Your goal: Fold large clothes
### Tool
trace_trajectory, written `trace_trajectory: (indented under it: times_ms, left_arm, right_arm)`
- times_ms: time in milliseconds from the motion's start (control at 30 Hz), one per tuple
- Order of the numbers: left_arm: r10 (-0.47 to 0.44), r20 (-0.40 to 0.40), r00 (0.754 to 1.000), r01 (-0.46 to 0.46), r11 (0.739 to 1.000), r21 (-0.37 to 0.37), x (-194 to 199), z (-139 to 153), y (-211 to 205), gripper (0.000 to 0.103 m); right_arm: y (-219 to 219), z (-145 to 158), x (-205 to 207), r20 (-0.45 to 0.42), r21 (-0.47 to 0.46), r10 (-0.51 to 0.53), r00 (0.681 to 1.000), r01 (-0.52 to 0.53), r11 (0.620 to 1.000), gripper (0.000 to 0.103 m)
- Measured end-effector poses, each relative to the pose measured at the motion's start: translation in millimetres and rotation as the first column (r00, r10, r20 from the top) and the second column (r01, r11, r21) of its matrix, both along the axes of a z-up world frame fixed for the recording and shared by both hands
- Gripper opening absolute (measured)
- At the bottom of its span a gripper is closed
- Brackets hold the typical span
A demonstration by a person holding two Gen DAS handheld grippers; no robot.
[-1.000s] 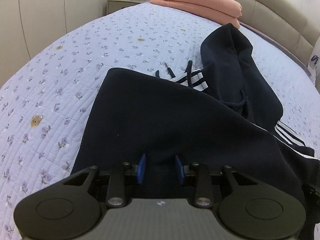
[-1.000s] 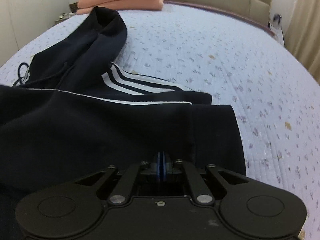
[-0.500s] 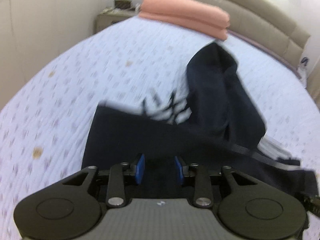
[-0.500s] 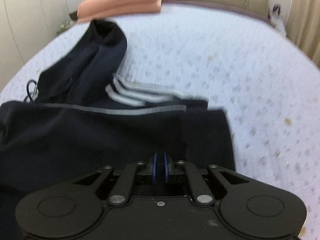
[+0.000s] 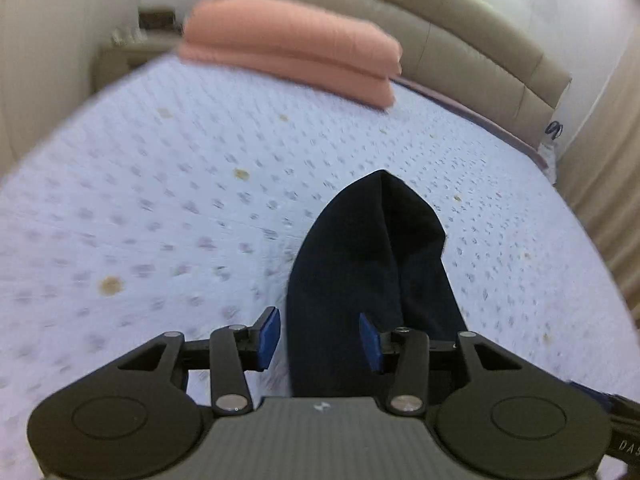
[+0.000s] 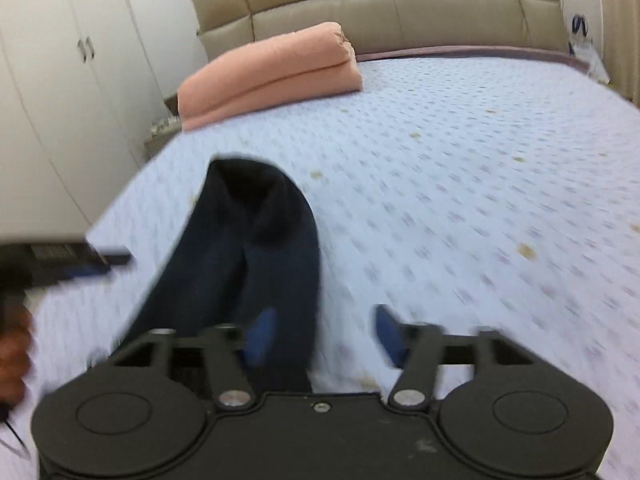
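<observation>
A bedroom with a big bed under a pale flowered quilt. Both tongs have just been opening and hold nothing now: the left tongs stand half open, the right tongs wide. They let go of the one dark navy soft jacket, which lies on the bed between the jaws, so this fold looks done. One pink folded blanket waits by the headboard

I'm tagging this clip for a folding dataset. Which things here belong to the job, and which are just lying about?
Part of the job:
- dark navy fabric garment on the bed
- left gripper, open
- right gripper, open

Lying about:
- folded salmon-pink blanket
- beige padded headboard
- white wardrobe doors
- lilac floral quilted bedspread
</observation>
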State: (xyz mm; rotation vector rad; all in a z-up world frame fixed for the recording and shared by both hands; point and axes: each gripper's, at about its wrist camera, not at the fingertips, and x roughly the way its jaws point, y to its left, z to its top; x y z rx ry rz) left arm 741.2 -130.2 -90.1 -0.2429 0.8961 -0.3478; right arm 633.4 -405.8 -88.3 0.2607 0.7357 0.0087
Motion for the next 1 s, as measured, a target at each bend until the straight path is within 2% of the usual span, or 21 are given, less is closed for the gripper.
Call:
trace_trajectory:
  times_ms: [200,333,400,433,467,500,533,567,633,700,767,933,1000]
  left_arm:
    - [0.046,-0.129,0.991,-0.06,0.992,-0.108,72.9,-47.1,1.4,0.048]
    - [0.007,-0.214,0.977,-0.052,0.978,-0.204,94.5,-73.9,-2.7,0.048]
    - [-0.015,-0.225,0.974,-0.045,0.964,-0.261,98.0,-83.1,-2.5,0.048]
    - [-0.017,-0.218,0.976,-0.043,0.962,-0.269,98.9,-84.5,-2.8,0.044]
    - [-0.03,-0.209,0.977,-0.028,0.962,-0.272,99.0,-84.7,-4.7,0.026]
    - [-0.054,-0.201,0.978,-0.004,0.96,-0.28,99.6,-84.6,-6.5,0.011]
    - [-0.067,-0.185,0.98,0.011,0.958,-0.286,97.1,-82.1,-7.6,0.006]
    - [-0.067,-0.154,0.986,0.021,0.958,-0.287,92.8,-76.5,-6.0,0.006]
    - [-0.073,-0.089,0.993,0.039,0.943,-0.33,80.3,-61.4,6.0,0.005]
    - [-0.076,-0.039,0.996,0.054,0.914,-0.403,65.1,-43.7,24.8,0.005]
    - [-0.096,0.019,0.995,0.094,0.891,-0.444,44.8,-22.1,42.3,0.005]
    - [-0.185,0.128,0.974,0.225,0.827,-0.515,-13.4,28.2,60.0,0.005]
    - [-0.231,0.166,0.959,0.284,0.817,-0.502,-47.7,46.9,60.8,0.006]
  right_arm:
    - [6.4,-15.3,100.4,0.008,0.076,0.022,1.0,-0.023,0.997,0.078]
    - [14.6,-33.0,150.1,-0.03,0.125,0.036,0.999,-0.032,0.992,0.078]
    - [18.0,-43.1,166.6,-0.063,0.133,0.026,0.998,-0.018,0.991,0.078]
    - [19.7,-48.9,173.3,-0.078,0.133,0.023,0.997,-0.013,0.991,0.078]
    - [21.2,-53.0,179.0,-0.09,0.125,0.024,0.996,-0.013,0.992,0.063]
    - [23.6,-57.1,183.7,-0.106,0.104,0.03,0.994,-0.019,0.994,0.043]
    - [24.9,-59.1,185.3,-0.11,0.091,0.046,0.993,-0.036,0.995,0.008]
    - [23.9,-58.4,184.9,-0.11,0.091,0.058,0.992,-0.048,0.995,0.007]
    - [15.0,-45.7,171.0,-0.053,0.106,0.062,0.997,-0.056,0.993,0.006]
    - [4.8,-24.6,149.0,0.028,0.087,0.061,0.998,-0.063,0.994,0.006]
    - [-10.7,0.8,117.7,0.104,0.1,0.059,0.993,-0.07,0.993,0.006]
    - [-33.3,58.1,29.9,0.23,0.166,0.062,0.971,-0.102,0.981,0.006]
    - [-33.5,77.1,-9.4,0.261,0.174,0.071,0.963,-0.119,0.977,0.006]
